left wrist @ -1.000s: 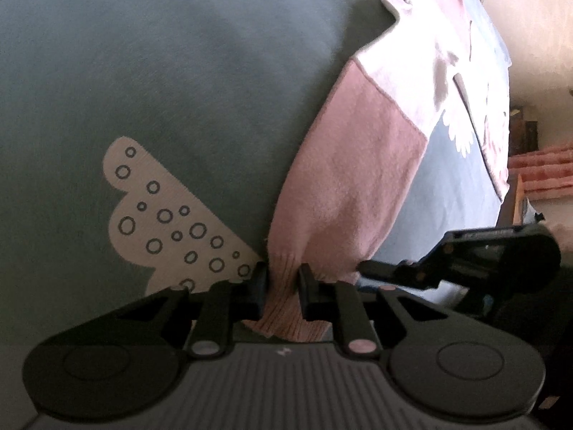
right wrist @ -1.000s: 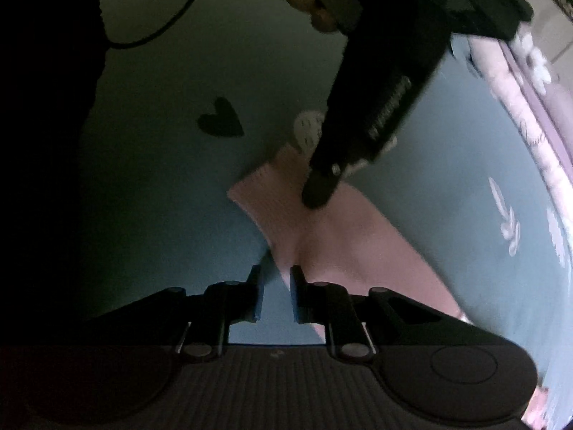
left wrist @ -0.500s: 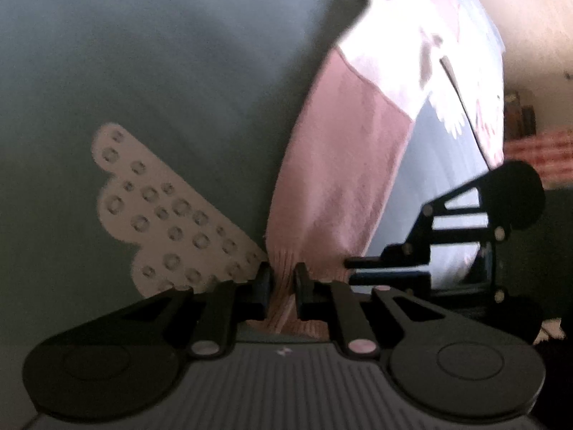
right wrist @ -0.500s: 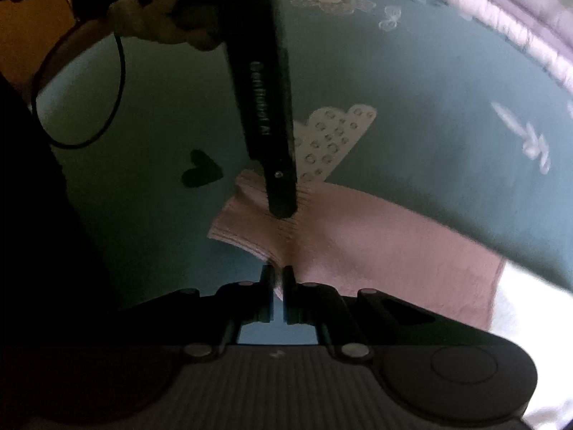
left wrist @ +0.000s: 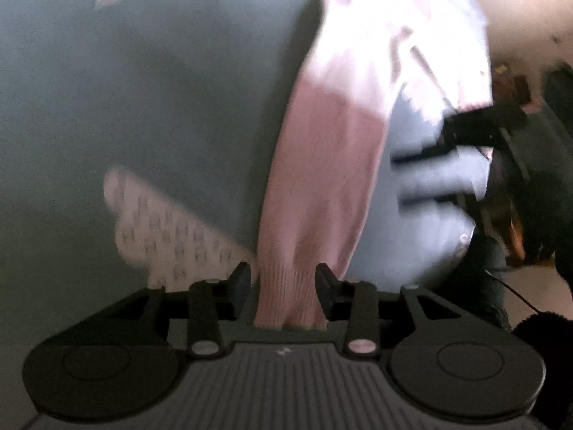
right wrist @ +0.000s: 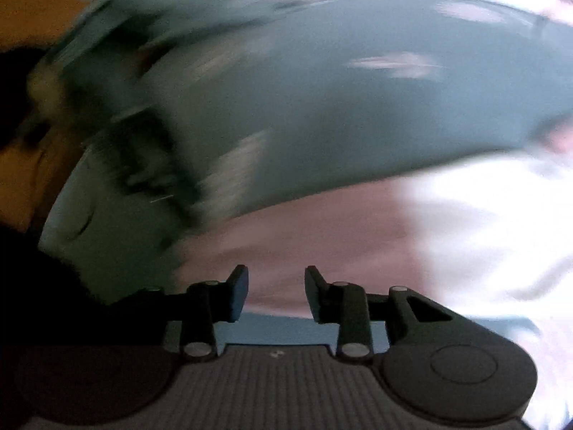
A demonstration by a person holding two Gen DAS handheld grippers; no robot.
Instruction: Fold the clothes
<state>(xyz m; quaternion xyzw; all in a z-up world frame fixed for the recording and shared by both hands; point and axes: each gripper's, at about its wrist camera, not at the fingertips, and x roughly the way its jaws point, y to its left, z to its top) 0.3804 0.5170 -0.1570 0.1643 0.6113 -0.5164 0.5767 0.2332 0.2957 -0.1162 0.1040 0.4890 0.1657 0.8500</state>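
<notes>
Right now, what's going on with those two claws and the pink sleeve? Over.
Left gripper jaws just opened, pink sleeve cuff loose between them. Right gripper jaws just opened, clear above the sleeve. Nothing in the way on the teal bedspread.

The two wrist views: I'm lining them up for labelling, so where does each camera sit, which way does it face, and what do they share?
Left wrist: sits on the left gripper, facing down along its open fingers at the pink sleeve on the teal bedspread; the sleeve's cuff lies between the fingers, and the right gripper shows at right.
Right wrist: sits on the right gripper, its fingers open, facing down at the sleeve; heavily blurred, with a dark blur at left.
Shared: the pink sleeve and the bedspread; both jaws have just been opening.
</notes>
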